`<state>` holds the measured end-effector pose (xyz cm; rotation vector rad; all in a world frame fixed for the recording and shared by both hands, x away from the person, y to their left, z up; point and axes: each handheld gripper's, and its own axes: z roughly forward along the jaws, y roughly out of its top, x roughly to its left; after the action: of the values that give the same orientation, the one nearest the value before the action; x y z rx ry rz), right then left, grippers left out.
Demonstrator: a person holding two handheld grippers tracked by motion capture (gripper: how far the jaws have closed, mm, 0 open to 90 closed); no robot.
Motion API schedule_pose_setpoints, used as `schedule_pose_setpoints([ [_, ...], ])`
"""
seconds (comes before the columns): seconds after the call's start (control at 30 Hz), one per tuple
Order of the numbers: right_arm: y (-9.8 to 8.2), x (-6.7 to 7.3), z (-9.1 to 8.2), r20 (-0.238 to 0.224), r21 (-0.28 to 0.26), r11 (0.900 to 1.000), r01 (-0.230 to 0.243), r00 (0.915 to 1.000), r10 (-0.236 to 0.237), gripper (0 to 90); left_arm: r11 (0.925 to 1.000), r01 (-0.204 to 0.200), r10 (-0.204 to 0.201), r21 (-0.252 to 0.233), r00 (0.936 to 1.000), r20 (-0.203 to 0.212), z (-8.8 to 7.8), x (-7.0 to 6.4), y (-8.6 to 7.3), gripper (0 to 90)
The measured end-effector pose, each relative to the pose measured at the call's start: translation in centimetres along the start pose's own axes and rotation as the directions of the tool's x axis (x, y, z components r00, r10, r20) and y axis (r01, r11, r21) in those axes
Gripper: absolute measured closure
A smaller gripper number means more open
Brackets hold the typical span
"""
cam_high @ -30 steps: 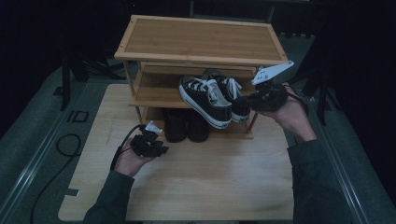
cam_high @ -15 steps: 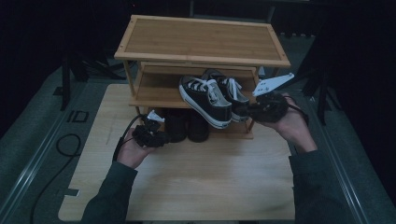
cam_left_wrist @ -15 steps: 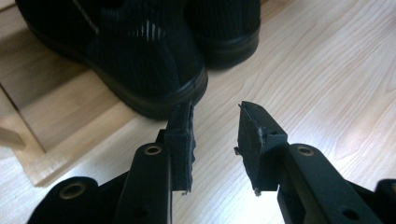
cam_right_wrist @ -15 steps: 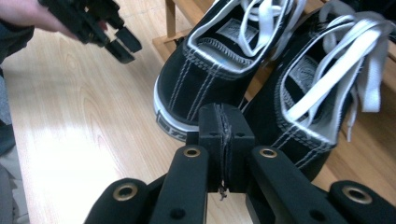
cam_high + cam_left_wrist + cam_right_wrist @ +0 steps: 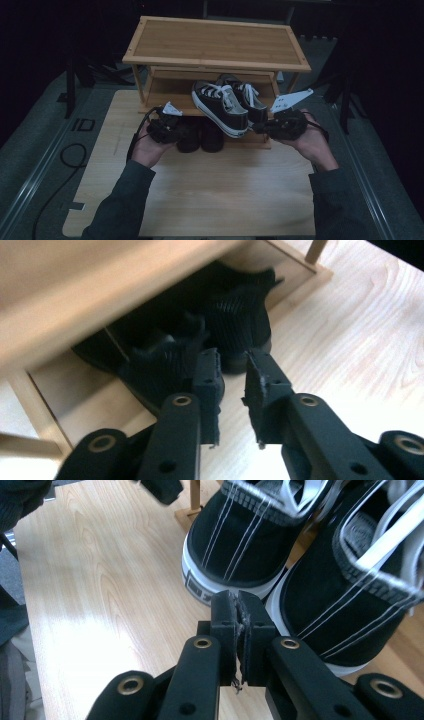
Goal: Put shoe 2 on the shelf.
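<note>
A pair of black-and-white sneakers (image 5: 220, 102) sits on the middle shelf of a wooden shoe rack (image 5: 215, 45), heels jutting out over the front. A pair of black shoes (image 5: 202, 137) stands on the bottom shelf. My left gripper (image 5: 176, 131) is just left of the black shoes' heels (image 5: 240, 325). Its jaws have just been closing, and a narrow gap with nothing in it is left at the left gripper's tips (image 5: 232, 357). My right gripper (image 5: 255, 129) points at the sneakers' heels (image 5: 240, 545). The right gripper's pads (image 5: 237, 600) still meet, though the jaws have just been opening slightly.
The rack stands at the far end of a light wooden board (image 5: 215, 185) on a grey floor. A black cable (image 5: 70, 155) loops on the floor at the left. Dark stands flank the rack on both sides.
My left hand has lifted and moved forward to the black shoes on the bottom shelf. My right hand has sunk a little, down behind the sneakers' heels.
</note>
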<state>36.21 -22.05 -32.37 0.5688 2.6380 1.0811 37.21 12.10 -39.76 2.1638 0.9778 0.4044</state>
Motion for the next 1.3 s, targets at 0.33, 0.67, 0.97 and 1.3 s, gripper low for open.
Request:
schedule_pose_setpoints([
  [0.33,-1.2,0.4,1.0,-0.023,0.021,1.0,-0.012,0.9997,0.012,86.6,0.9989,-0.046,0.046,-0.001,0.9965,-0.069,0.1,-0.1,3.1,90.0],
  [0.67,-2.3,1.0,2.4,-0.05,0.028,1.0,-0.007,0.9987,0.008,87.7,0.9966,-0.081,0.079,-0.011,0.9872,-0.139,1.1,0.1,5.9,90.0],
  [0.97,-3.1,0.8,2.6,-0.044,0.039,0.999,-0.017,0.9989,0.018,87.8,0.9954,-0.095,0.096,0.014,0.9799,-0.175,2.1,-0.1,6.9,90.0],
  [1.3,-3.1,0.9,3.2,-0.044,0.043,0.999,-0.015,0.9989,0.017,87.6,0.995,-0.093,0.099,0.035,0.9687,-0.228,2.6,0.2,7.3,90.0],
])
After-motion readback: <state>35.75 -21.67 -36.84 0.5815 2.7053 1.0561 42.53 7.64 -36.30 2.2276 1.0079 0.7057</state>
